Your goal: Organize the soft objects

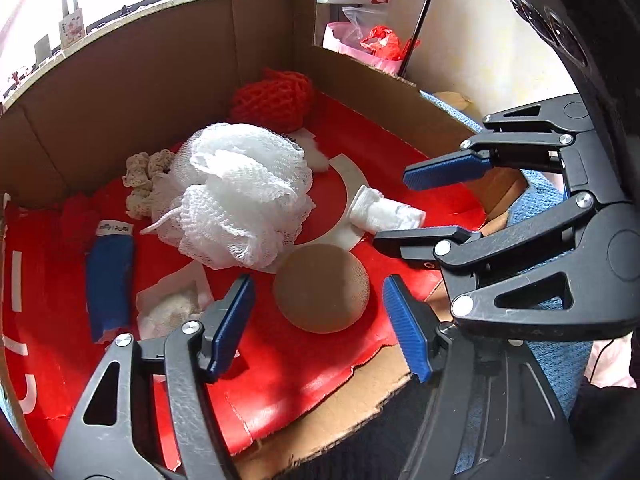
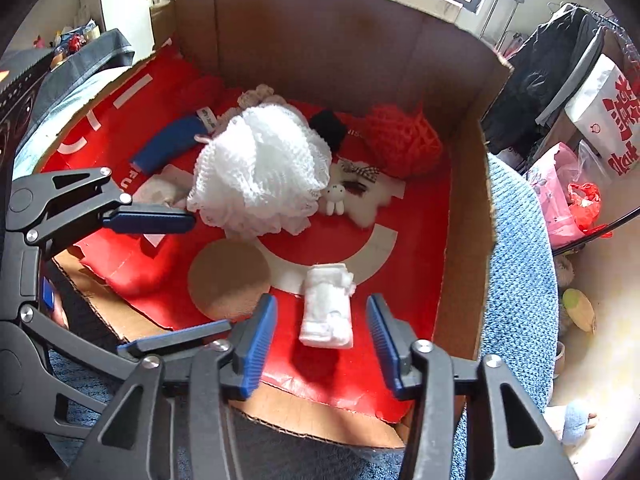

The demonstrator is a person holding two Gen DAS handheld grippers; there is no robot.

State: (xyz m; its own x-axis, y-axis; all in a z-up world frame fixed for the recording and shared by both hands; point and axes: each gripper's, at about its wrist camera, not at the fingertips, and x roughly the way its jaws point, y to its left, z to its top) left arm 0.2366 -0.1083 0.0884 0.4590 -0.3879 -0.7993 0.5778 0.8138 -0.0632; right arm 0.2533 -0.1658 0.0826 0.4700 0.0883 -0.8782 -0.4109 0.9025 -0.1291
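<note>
- Two grippers, both spread wide and holding nothing.
- Left gripper [image 1: 318, 322]: tan sponge [image 1: 322, 288] between its jaws.
- Right gripper [image 2: 322, 340]: rolled white cloth [image 2: 327, 306] between its jaws.

Left gripper [image 1: 318, 326] is seen spread wide, blue ribbed pads facing inward, nothing clamped between them; its fingers [image 1: 230, 322] are angled forward and down from the lower edge of its own view. Right gripper [image 2: 322, 346] is likewise held wide, nothing gripped, blue pads [image 2: 256, 348] parallel and pointed forward and down. In the left wrist view, the right gripper [image 1: 420, 208] is seen entering from the right side, jaws apart, lying near the left one; in the right wrist view, the left gripper [image 2: 160, 280] is seen entering from the left, jaws apart. Both are held side by side, close together but not touching.
</note>
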